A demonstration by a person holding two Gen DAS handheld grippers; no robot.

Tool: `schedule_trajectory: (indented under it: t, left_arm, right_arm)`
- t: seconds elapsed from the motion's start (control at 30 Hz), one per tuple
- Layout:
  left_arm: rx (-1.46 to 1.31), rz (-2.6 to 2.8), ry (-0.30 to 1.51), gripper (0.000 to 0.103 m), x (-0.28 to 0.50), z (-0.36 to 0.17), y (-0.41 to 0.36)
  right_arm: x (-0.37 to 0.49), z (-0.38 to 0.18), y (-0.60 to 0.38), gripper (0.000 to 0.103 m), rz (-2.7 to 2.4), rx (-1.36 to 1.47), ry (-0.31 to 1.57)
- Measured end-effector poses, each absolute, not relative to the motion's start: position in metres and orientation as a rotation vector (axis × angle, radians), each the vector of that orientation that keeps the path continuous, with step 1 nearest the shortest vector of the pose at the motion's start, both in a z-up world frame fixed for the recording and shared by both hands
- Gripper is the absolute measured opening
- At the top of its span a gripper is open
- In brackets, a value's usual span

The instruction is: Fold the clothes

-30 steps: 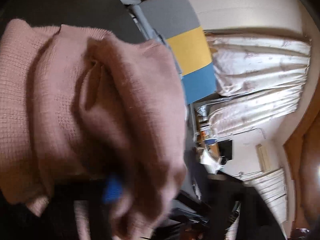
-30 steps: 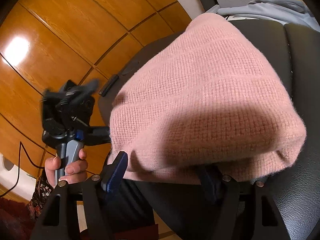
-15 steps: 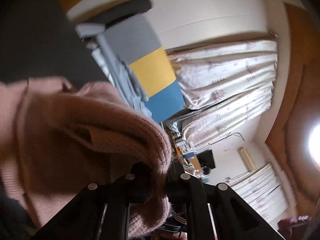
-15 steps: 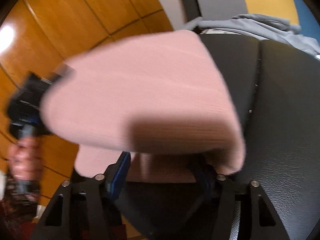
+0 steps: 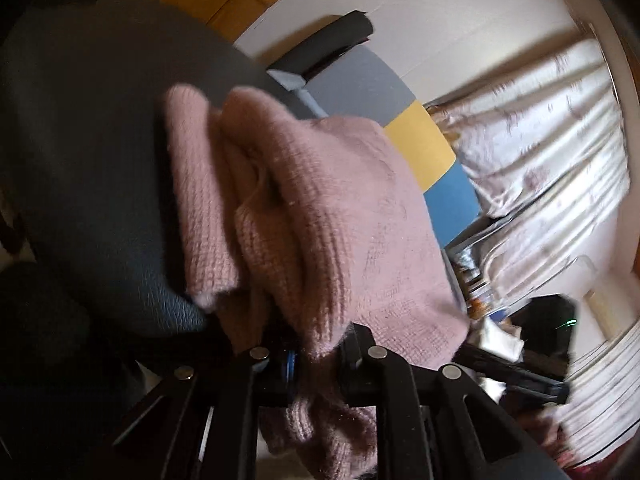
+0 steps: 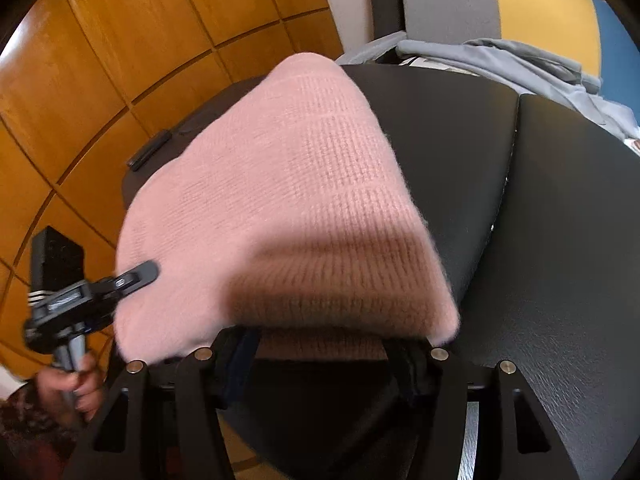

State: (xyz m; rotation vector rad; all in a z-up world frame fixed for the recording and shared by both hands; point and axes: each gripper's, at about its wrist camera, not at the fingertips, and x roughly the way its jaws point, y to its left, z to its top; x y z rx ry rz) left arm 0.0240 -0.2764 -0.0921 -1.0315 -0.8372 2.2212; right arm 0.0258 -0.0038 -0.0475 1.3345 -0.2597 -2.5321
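Behind my work surface runs a wall of orange wooden panels (image 6: 120, 60), glossy with reflected light. A black leather seat (image 6: 560, 240) spreads before me, a seam dividing its cushions. Beyond it stands a chair back in grey, yellow and blue (image 6: 520, 4), a grey-blue garment (image 6: 520, 64) heaped below. Pale patterned curtains (image 5: 540, 152) hang by the white wall (image 5: 440, 20).

Daylight glows through the curtains (image 5: 552, 168) at the right of the left wrist view, leaving its lower left dark. Motion blur smears that frame's right side. Both views bend strongly at their black circular edges. A soft shadow crosses the pink sweater (image 6: 288, 208) low in the right wrist view.
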Motion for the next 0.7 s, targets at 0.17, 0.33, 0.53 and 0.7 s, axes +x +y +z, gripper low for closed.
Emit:
schedule_trajectory:
  t: [0.17,0.33,0.53,0.7]
  left_arm:
    - [-1.005,2.217,-0.844,0.017,0.014,-0.077,-0.293]
    - [-1.077,2.252,-0.792,0.021,0.002,-0.089,-0.304]
    - [-1.07,2.256,-0.778,0.021,-0.003,-0.09,-0.307]
    - [-1.118,2.186,-0.804,0.021,-0.016,-0.097,-0.306]
  right_arm:
    - [0.054,-0.006,0.018,0.06,-2.434,1.191,-0.316]
    - [0.043,0.025,0.053,0.072,-2.571,1.028,-0.45]
    - [-0.005,0.0,-0.011,0.046,-2.531,1.101,-0.091]
    - [-0.036,-0.05,-0.07,0.048,-2.511,1.155,0.341]
